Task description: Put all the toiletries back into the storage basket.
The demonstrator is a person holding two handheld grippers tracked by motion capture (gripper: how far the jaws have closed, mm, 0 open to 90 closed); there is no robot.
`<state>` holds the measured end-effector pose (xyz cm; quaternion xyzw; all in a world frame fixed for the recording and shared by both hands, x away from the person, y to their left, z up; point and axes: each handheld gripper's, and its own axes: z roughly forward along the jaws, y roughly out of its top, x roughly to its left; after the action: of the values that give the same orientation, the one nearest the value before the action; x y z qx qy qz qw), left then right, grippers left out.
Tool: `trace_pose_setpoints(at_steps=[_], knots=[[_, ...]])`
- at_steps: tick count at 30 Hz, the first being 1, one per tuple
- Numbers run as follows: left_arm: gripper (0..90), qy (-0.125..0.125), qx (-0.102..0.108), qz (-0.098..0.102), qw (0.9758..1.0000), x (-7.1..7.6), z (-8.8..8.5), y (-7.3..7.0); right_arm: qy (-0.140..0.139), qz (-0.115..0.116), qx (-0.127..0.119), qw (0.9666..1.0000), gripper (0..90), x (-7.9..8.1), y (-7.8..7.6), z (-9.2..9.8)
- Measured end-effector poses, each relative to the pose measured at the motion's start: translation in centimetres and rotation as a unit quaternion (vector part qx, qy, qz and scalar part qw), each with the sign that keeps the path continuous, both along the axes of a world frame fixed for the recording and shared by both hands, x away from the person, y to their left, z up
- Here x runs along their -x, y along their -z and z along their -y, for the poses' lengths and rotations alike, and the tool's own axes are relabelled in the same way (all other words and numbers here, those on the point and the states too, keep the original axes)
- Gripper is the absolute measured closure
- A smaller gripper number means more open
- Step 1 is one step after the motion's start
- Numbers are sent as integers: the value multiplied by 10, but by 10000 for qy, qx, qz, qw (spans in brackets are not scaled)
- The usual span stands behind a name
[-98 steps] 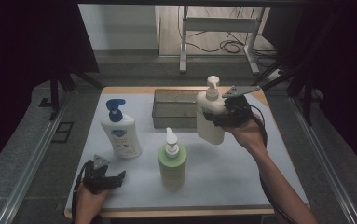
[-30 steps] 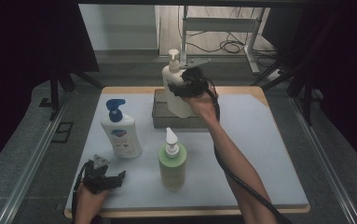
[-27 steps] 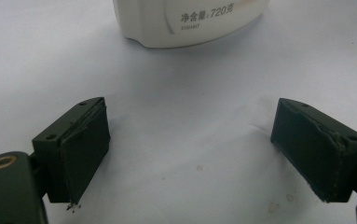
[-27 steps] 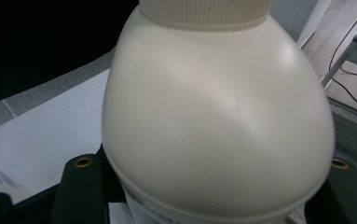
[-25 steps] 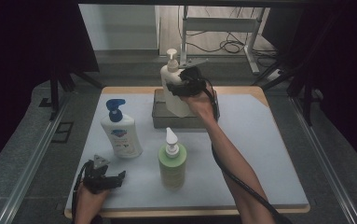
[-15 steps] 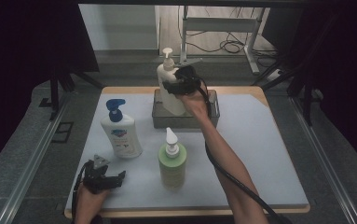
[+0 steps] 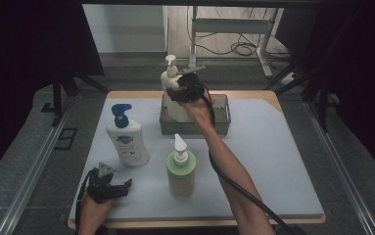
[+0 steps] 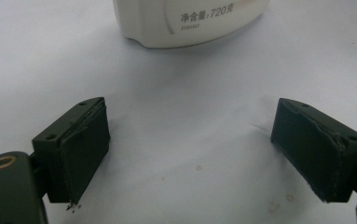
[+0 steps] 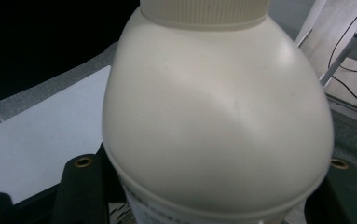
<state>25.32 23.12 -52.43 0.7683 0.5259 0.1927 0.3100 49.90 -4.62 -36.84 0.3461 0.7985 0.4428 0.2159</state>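
My right gripper (image 7: 184, 92) has its jaws clamped around the body of a cream pump bottle (image 7: 172, 93), holding it upright over the left end of the dark grey bin (image 7: 220, 115) at the far side of the table (image 7: 283, 161), its lower part down between the bin's walls. My left gripper (image 7: 107, 187) rests at the near left corner with its pads (image 8: 80, 151) spread wide and nothing between them, just in front of the white bottle with the blue pump (image 7: 126, 137); the green pump bottle (image 7: 180, 169) stands near the middle.

Cream pump bottle (image 7: 171, 93), upright, over grey bin's (image 7: 222, 117) left end
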Motion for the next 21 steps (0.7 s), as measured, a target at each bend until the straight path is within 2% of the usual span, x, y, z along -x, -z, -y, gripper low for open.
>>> trace_pose_setpoints(at_steps=[21], knots=[[115, 0, 3, 9, 10000, 0, 0, 0, 41, -80, 208, 9997, 386, 9, 22, 0]])
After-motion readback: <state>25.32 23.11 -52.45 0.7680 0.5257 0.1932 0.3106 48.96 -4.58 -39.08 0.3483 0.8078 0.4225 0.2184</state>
